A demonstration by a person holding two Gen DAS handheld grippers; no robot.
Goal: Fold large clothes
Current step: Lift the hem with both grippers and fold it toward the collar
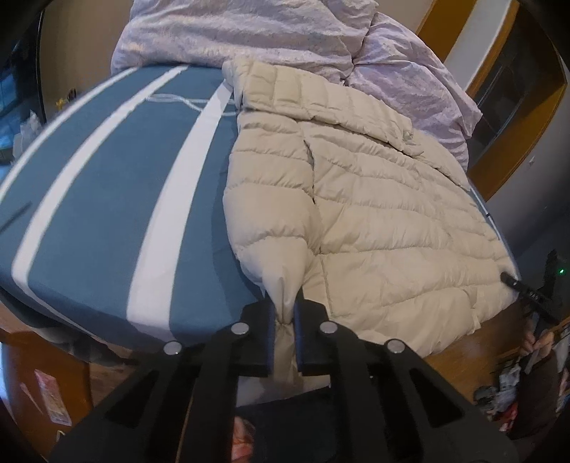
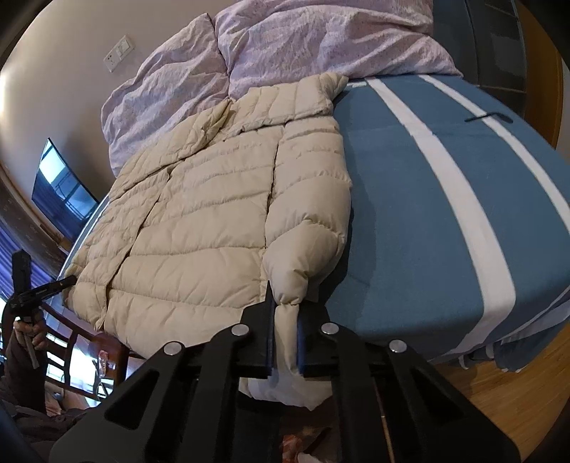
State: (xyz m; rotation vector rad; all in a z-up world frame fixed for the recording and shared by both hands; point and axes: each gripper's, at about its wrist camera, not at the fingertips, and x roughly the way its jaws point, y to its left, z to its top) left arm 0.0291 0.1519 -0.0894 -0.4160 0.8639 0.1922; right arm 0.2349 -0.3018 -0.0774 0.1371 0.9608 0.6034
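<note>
Cream puffer jacket (quilted) spread flat

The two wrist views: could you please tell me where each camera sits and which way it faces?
Left wrist: on the left gripper, angled down over the bed, shut on a cuff of the beige puffer jacket; the right gripper shows at right.
Right wrist: on the right gripper, angled down, shut on the other cuff; the left gripper shows at left.
Shared: jacket, bed, lilac duvet.

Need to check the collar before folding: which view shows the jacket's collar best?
The right wrist view: the jacket's collar lies spread and evenly lit against the lilac duvet. The left wrist view shows the collar too, but more bunched and foreshortened.
</note>
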